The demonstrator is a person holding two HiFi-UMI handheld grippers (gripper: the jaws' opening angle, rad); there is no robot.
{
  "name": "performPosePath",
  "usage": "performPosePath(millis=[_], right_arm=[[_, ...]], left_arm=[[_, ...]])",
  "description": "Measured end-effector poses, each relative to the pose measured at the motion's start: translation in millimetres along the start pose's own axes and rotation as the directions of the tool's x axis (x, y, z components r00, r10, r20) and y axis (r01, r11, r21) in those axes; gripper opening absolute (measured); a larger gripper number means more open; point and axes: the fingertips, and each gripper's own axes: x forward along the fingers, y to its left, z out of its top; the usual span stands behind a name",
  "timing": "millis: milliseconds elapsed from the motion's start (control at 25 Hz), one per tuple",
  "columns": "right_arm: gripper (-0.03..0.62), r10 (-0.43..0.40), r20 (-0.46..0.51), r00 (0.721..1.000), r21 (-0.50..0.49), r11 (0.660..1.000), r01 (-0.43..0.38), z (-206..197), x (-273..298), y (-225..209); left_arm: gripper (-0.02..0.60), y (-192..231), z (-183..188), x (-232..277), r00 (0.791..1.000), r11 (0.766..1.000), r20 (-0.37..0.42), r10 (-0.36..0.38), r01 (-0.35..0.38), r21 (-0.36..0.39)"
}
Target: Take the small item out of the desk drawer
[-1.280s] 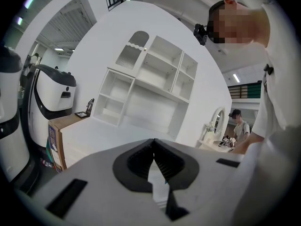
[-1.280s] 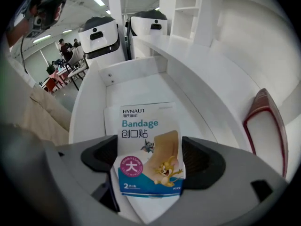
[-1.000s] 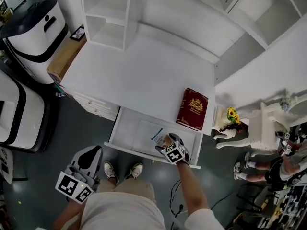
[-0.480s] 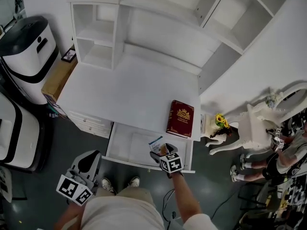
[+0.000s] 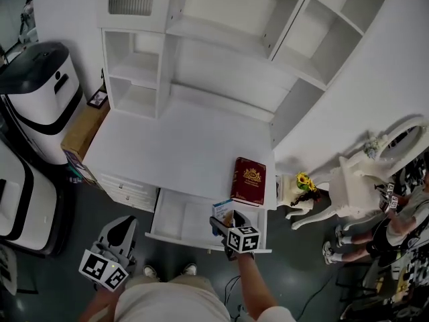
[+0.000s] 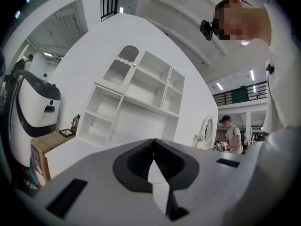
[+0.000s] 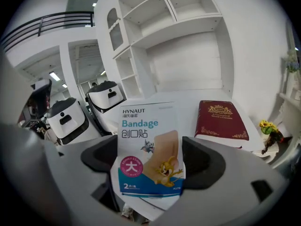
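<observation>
The small item is a bandage packet (image 7: 148,149), white and blue with cartoon print. My right gripper (image 7: 149,159) is shut on it, the packet standing upright between the jaws. In the head view the packet (image 5: 222,212) is held over the right part of the open white drawer (image 5: 173,223), with the right gripper (image 5: 225,224) just behind it. My left gripper (image 5: 123,225) hangs low at the left, in front of the desk and clear of the drawer. The left gripper (image 6: 154,150) is shut with nothing in it.
A dark red book (image 5: 249,180) lies on the white desk top (image 5: 174,156) beside the drawer. White shelving (image 5: 221,39) rises behind. Two white machines (image 5: 40,89) and a cardboard box (image 5: 84,129) stand left. A white stand with a yellow flower (image 5: 305,181) and a person (image 5: 402,217) are at right.
The right gripper has come up out of the drawer with the bandage packet and turned it upright. The left gripper has risen slightly. The head view has tilted up toward the shelves.
</observation>
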Motion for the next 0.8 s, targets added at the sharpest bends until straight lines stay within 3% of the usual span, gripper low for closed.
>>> performPosePath(millis=[360,800], right_arm=[[0.434,-0.020,0.153,0.988,0.058,0.998,0.012,49,-23,11],[0.434,-0.029,0.323,0.946,0.058,0.998,0.011,113,-61,20]], left_arm=[[0.015,11,14,-2,0.999,1.000,0.033,0.002,-0.002,0.017],[0.015,20,31,8,0.997,0.999,0.075,-0.015,0.012,0.036]])
